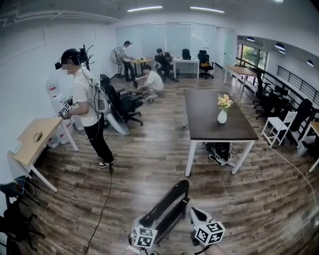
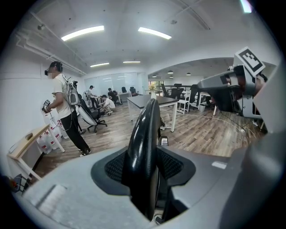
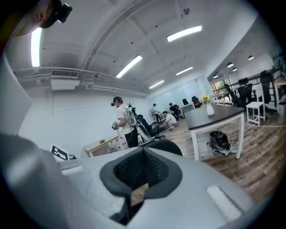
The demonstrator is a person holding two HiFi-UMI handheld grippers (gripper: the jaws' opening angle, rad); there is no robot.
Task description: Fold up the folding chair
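Folding chair (image 1: 167, 211) sits just ahead of both grippers, its black back slanting up between them in the head view. Only the left gripper view shows the grip: the left gripper (image 1: 149, 225) has its ribbed pads (image 2: 115, 166) clamped on either face of the glossy back's edge. The right gripper (image 1: 195, 215), just right of the chair, shows in its own view jaws pressed together on nothing, with the chair's rounded top just beyond. Further ahead, a dark table (image 1: 204, 114) bears a vase of flowers (image 1: 223, 113).

An open-plan office: desks (image 1: 204, 107), swivel chairs (image 1: 205, 61), strip lights (image 1: 144, 8).
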